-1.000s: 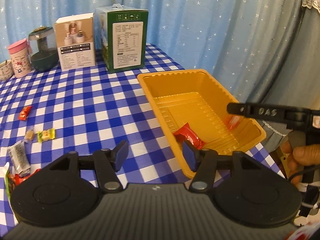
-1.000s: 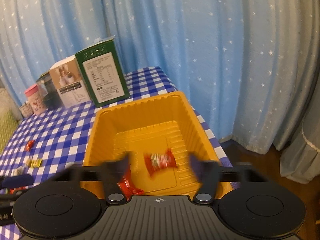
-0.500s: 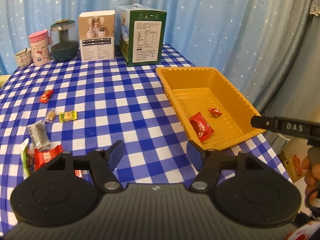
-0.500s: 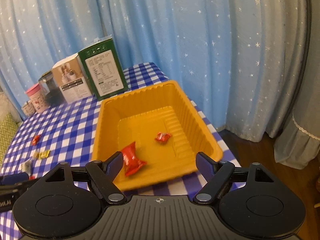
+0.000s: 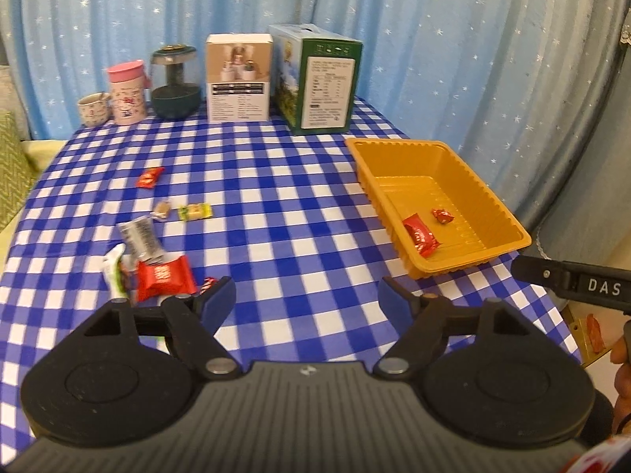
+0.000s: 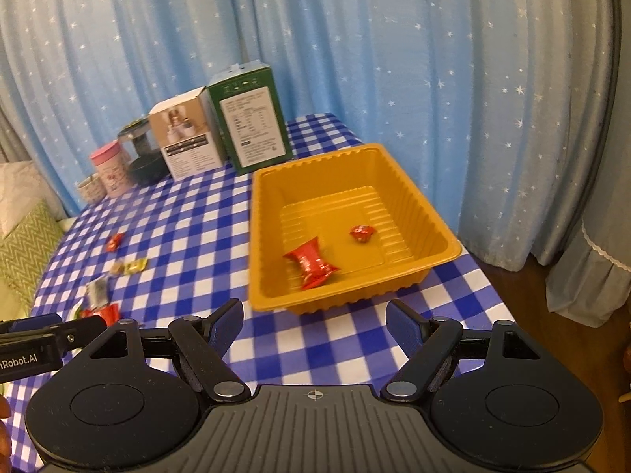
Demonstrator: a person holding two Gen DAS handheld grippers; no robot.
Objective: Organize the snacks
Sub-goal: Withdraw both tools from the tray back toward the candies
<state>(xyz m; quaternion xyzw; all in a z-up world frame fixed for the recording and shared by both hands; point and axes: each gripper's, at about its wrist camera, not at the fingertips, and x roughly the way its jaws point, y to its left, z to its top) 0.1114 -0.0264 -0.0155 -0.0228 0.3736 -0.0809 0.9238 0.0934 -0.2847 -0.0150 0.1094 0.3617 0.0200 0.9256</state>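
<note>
Both the left gripper (image 5: pixel 307 295), whose jaws have just been opening, and the right gripper (image 6: pixel 314 321) gape empty; the orange tray (image 6: pixel 441 232) at twelve o'clock holds two red snacks (image 6: pixel 311 262), while only the left view shows all loose snacks (image 5: pixel 165 276) at ten.

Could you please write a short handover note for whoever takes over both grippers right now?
Left gripper: open, empty, jaws just widened.
Right gripper: open, empty, just short of the orange tray.
Done: a red snack packet and a small red candy lie in the tray.
Left: several wrapped snacks on the checked tablecloth, including a red packet, yellow candy and red candy.
</note>
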